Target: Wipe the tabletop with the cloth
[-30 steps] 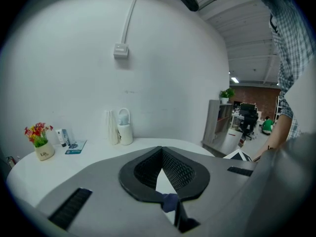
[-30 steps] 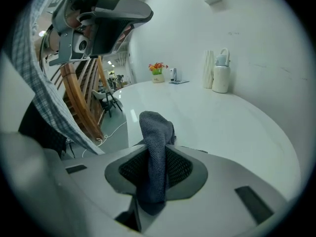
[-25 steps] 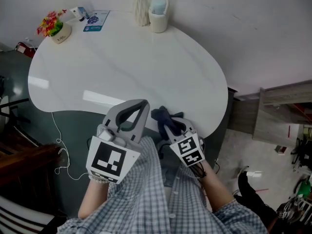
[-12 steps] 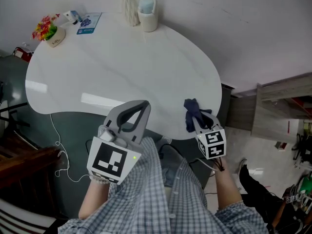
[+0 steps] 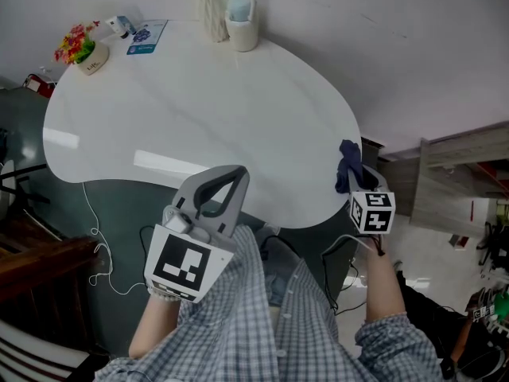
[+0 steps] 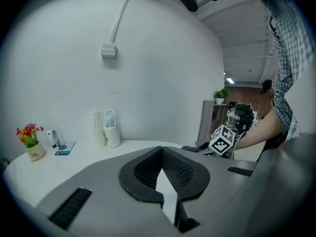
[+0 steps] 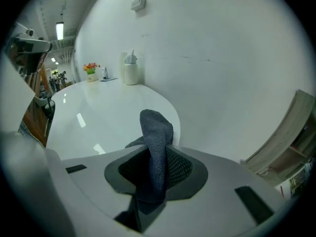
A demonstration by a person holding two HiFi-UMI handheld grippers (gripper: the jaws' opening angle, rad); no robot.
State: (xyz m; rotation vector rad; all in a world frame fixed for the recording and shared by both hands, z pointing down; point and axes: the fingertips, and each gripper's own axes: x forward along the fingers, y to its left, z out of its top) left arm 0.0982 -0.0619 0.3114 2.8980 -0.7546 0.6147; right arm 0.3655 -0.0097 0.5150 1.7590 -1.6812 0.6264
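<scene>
While right tool (image 5: 354,188) clamps cloth (image 5: 347,161), basket (image 5: 242,24) well apart.

A little pot of red and yellow flowers (image 5: 79,48) sits far off on the left. Near it are a small bottle (image 5: 121,25) and a blue card (image 5: 145,38) lying flat. Further along stands a white vase (image 5: 209,10) with ridges, and right beside it a white cup with a handle (image 5: 242,24) (something pale blue is inside). A wooden shelf (image 5: 453,181) is on the right. A thin white wire (image 5: 97,237) hangs down on the left.
</scene>
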